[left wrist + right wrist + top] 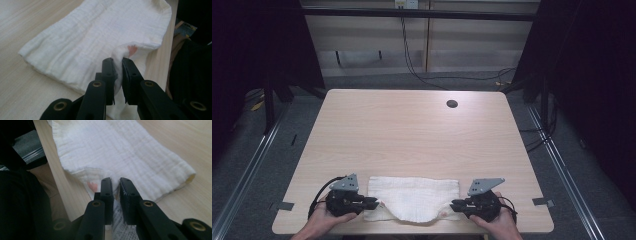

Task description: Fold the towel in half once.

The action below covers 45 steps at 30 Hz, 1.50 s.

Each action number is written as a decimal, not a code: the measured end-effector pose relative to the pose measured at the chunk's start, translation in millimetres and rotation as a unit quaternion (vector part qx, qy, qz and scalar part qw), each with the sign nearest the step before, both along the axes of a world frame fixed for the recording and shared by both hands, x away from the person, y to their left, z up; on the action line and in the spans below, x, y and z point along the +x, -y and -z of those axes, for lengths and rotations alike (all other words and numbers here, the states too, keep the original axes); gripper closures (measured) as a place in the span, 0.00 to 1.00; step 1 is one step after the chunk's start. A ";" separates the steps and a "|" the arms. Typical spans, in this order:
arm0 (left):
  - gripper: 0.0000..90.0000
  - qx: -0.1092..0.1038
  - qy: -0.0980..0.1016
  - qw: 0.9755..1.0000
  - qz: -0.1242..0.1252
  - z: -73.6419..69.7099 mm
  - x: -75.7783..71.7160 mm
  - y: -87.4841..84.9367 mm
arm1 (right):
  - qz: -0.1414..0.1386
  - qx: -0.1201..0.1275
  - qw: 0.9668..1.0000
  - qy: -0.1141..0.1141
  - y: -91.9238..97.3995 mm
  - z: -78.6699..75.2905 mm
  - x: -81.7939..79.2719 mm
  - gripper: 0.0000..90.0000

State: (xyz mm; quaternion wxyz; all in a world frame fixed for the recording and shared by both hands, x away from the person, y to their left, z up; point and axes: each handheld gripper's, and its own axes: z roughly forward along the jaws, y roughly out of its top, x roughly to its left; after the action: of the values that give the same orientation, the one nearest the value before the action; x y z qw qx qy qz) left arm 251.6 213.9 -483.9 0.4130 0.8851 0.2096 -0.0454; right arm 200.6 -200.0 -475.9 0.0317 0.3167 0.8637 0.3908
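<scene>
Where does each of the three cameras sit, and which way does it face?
High view: above the near edge, facing forward and down on the table; forearms, both hands.
Left gripper view: on the left gripper, along its jaws at the cloth.
Right gripper view: on the right gripper, likewise.
All share the cloth.

On my feed the cloth (414,198) was plain white with a fine crinkled weave, carrying a small pink-orange mark (131,49) near the corner and a pale yellow tint at one folded end (190,178). The table (412,130) was light beige with a faint wood grain and one dark round hole (452,104), and I saw both grippers, left (374,203) and right (455,204), were black with grey top plates and brass-coloured rivets. A white label with black print (120,225) sat between the right jaws, and the floor (577,165) around was dark grey.
</scene>
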 end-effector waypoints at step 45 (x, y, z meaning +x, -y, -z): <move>0.59 0.011 -0.009 0.995 -0.101 5.1 34.3 -13.1 | 0.105 -0.044 0.993 0.015 3.0 17.8 50.7 0.50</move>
State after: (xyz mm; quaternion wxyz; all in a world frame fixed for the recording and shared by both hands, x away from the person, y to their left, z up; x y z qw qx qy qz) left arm 285.9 227.0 -489.0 0.4043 0.8634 0.3018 -0.0089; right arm 251.4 -202.9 -493.7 0.0997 0.3976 0.8416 0.3516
